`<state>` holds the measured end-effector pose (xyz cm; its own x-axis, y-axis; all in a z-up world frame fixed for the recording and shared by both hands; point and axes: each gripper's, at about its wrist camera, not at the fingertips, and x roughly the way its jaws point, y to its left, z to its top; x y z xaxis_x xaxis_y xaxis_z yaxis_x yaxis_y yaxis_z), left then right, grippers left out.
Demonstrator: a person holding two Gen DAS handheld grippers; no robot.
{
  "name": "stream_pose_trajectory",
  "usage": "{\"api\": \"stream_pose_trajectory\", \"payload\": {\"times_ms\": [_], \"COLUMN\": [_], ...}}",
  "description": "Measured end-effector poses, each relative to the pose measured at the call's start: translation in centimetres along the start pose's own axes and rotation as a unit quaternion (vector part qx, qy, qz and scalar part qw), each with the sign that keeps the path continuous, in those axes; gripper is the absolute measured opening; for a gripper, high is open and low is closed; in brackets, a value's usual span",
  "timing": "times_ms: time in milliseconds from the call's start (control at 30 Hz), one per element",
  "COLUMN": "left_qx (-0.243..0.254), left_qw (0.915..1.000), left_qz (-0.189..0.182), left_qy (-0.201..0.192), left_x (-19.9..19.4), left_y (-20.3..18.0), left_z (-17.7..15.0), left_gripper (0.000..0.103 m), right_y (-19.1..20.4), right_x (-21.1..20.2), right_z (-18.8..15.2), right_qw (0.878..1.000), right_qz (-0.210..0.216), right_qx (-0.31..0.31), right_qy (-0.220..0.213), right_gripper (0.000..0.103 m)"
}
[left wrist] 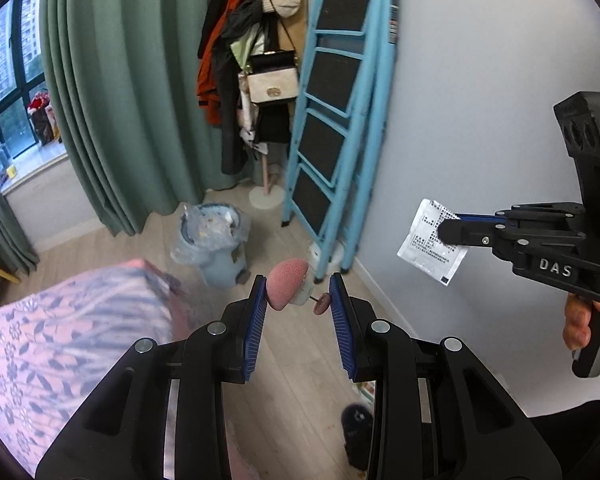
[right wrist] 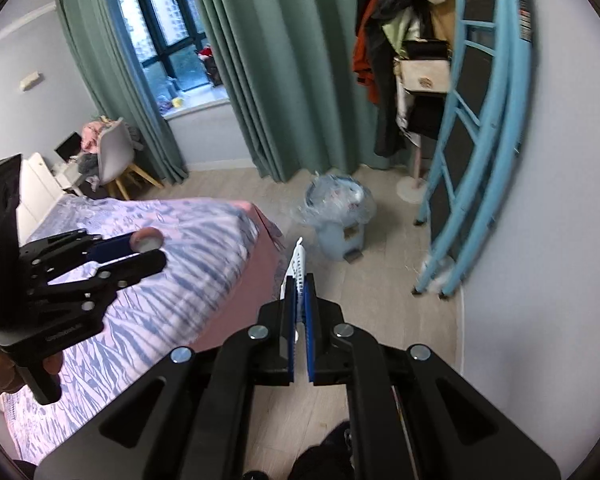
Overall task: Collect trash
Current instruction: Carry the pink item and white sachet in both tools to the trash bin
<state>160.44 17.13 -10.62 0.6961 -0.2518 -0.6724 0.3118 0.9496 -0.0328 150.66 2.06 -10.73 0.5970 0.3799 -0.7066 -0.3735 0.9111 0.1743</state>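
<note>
My left gripper is shut on a pink mushroom-shaped object, with a small reddish disc on a pin at the right pad; it also shows in the right wrist view. My right gripper is shut on a white printed packet, seen flat in the left wrist view. A pale blue trash bin lined with a clear bag stands on the wooden floor ahead, also in the right wrist view. Both grippers are held in the air, short of the bin.
A bed with a pink and blue floral cover lies to the left. A blue folding ladder leans on the right wall. A coat stand with clothes and bags stands beside green curtains. A dark slipper lies on the floor.
</note>
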Motion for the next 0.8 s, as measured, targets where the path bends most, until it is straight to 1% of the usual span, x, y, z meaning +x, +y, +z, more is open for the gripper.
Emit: {"api": "stream_pose_trajectory", "payload": {"times_ms": [67,167,233,333,400,500,600,667,700,767,800], "left_qx": [-0.006,-0.024,-0.028,-0.041,-0.048,-0.05,-0.053,-0.06,-0.061,-0.056,-0.052], "left_qw": [0.9999,0.9995,0.9993,0.9986,0.9983,0.9981,0.998,0.9979,0.9979,0.9982,0.9984], "left_qz": [0.012,0.021,0.027,0.033,0.034,0.035,0.031,0.023,0.021,0.015,0.014], "left_qy": [-0.003,-0.003,-0.003,0.001,0.003,0.007,0.01,0.01,0.01,0.014,0.016], "left_x": [1.7,4.6,6.3,9.0,10.3,13.5,17.2,20.2,21.1,24.1,25.0], "left_y": [0.5,1.5,2.3,3.9,4.9,6.9,9.5,11.9,12.6,15.2,16.1], "left_z": [2.2,5.5,7.3,9.6,10.5,12.2,13.8,15.2,15.7,17.3,17.8], "left_gripper": [0.03,0.03,0.03,0.03,0.03,0.03,0.03,0.03,0.03,0.03,0.03], "right_y": [-1.5,-3.2,-4.3,-5.6,-6.6,-7.3,-8.1,-8.6,-8.6,-8.5,-8.4], "right_x": [1.4,3.6,4.6,6.4,8.3,10.5,14.2,16.7,17.6,20.4,22.1], "right_z": [2.7,5.9,7.7,10.0,11.6,13.3,16.2,18.1,18.9,21.2,22.7], "right_qw": [1.0,0.998,0.998,0.998,0.999,0.999,0.999,0.999,0.999,0.999,0.999], "right_qz": [0.017,0.025,0.029,0.033,0.035,0.036,0.031,0.026,0.024,0.017,0.015], "right_qx": [-0.02,-0.049,-0.055,-0.048,-0.037,-0.03,-0.028,-0.027,-0.026,-0.024,-0.02], "right_qy": [-0.002,-0.001,-0.005,-0.007,-0.005,-0.003,-0.001,0.003,0.005,0.013,0.019], "right_gripper": [0.006,0.006,0.006,0.006,0.006,0.006,0.006,0.006,0.006,0.006,0.006]}}
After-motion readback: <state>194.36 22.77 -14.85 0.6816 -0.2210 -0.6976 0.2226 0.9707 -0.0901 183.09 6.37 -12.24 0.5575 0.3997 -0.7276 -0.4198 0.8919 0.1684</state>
